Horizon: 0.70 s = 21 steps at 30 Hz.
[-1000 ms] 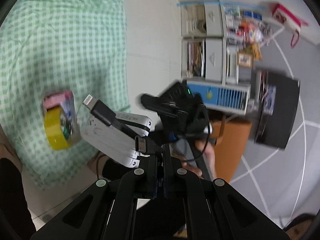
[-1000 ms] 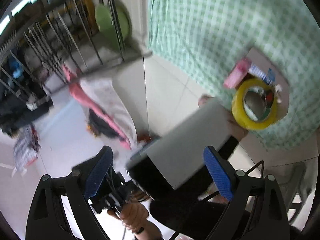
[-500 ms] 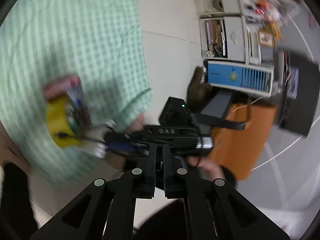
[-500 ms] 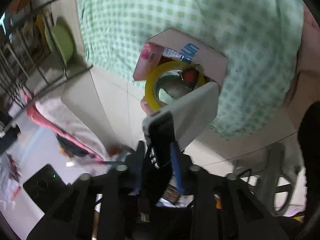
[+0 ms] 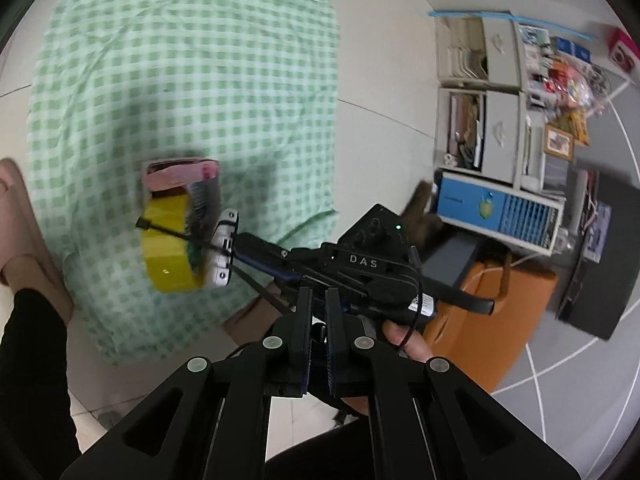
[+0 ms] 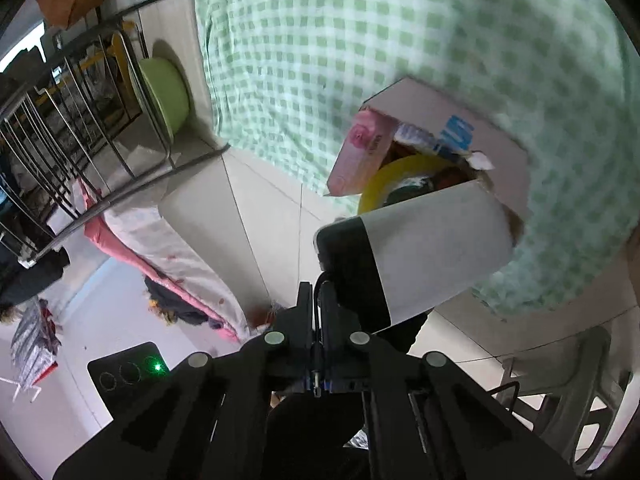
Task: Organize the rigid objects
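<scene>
On the green checked cloth (image 5: 180, 60) (image 6: 360, 20) stands an open cardboard box (image 6: 452, 108). It holds a yellow tape roll (image 5: 166, 252) (image 6: 400, 168) and a pink carton (image 5: 180, 170) (image 6: 364, 152). A white power bank with a black end (image 6: 420, 256) (image 5: 222, 248) hovers at the box's near edge, over the tape. My right gripper (image 6: 318, 292) (image 5: 240, 246) is shut, with a thin black cable loop of the power bank pinched between its tips. My left gripper (image 5: 318, 296) is shut just behind the right one; a black cable passes by its tips.
A drawer unit (image 5: 500, 92), a blue-and-white appliance (image 5: 500, 208), an orange bag (image 5: 492, 320) and a black box (image 5: 600, 260) stand on the floor to the right. A metal rack (image 6: 60, 100), a green basin (image 6: 164, 84) and pink bedding (image 6: 160, 240) lie left of the cloth.
My right gripper's jaws went from wide apart around the power bank to shut. Both grippers sank toward the box, and the power bank now hangs over the tape roll.
</scene>
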Motion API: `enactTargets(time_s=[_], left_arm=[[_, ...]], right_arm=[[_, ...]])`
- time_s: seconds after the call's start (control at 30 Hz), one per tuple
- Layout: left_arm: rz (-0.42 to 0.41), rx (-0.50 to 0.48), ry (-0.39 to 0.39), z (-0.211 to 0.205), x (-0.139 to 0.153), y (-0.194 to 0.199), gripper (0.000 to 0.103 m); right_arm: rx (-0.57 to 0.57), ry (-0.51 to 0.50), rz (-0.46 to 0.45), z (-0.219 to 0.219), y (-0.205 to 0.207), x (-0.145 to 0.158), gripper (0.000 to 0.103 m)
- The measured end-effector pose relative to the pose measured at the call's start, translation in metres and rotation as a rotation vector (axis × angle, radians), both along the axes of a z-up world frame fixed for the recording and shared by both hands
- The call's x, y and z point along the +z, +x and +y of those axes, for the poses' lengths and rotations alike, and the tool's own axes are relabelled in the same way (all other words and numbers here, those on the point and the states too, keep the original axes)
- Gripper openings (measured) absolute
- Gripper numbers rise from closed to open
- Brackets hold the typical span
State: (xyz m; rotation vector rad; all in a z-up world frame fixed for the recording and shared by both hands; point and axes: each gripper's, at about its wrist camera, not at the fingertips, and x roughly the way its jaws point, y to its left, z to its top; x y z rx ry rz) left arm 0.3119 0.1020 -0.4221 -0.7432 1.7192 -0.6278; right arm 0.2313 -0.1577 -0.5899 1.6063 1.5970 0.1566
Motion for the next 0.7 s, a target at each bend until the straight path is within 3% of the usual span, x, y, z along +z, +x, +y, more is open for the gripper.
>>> enactTargets(time_s=[0.17,0.27,0.33,0.37,0.4,0.43,0.47,0.5,0.6,0.7], left_arm=[[0.016,0.029,0.069,0.005,0.009,-0.009,0.002],[0.058,0.074,0.076,0.012,0.016,-0.011,0.011],[0.085,0.133,0.077,0.023,0.018,-0.012,0.027],[0.09,0.155,0.08,0.028,0.018,-0.012,0.047],[0.093,0.182,0.087,0.034,0.019,-0.013,0.066],[0.092,0.208,0.095,0.039,0.02,-0.014,0.073],[0.084,0.233,0.101,0.045,0.024,-0.014,0.081],[0.075,0.253,0.103,0.05,0.028,-0.015,0.082],[0.034,0.332,0.067,0.067,0.045,-0.016,0.082],[-0.068,0.427,-0.007,0.092,0.075,-0.023,0.082]], right_arm=[[0.001,-0.033,0.003,0.009,0.007,-0.012,0.006],[-0.007,-0.047,-0.003,0.009,0.01,-0.018,0.007],[-0.034,-0.05,0.004,0.009,0.011,-0.017,0.018],[-0.08,-0.032,0.007,0.008,0.011,-0.015,0.04],[-0.113,-0.03,0.016,0.008,0.011,-0.011,0.083],[-0.11,-0.079,0.051,0.006,0.009,-0.004,0.103],[-0.114,-0.124,0.064,0.003,0.009,0.003,0.102],[-0.116,-0.147,0.062,0.001,0.008,0.01,0.103],[-0.17,-0.095,0.073,-0.004,0.002,0.026,0.103],[-0.25,-0.016,0.074,-0.01,-0.003,0.05,0.103]])
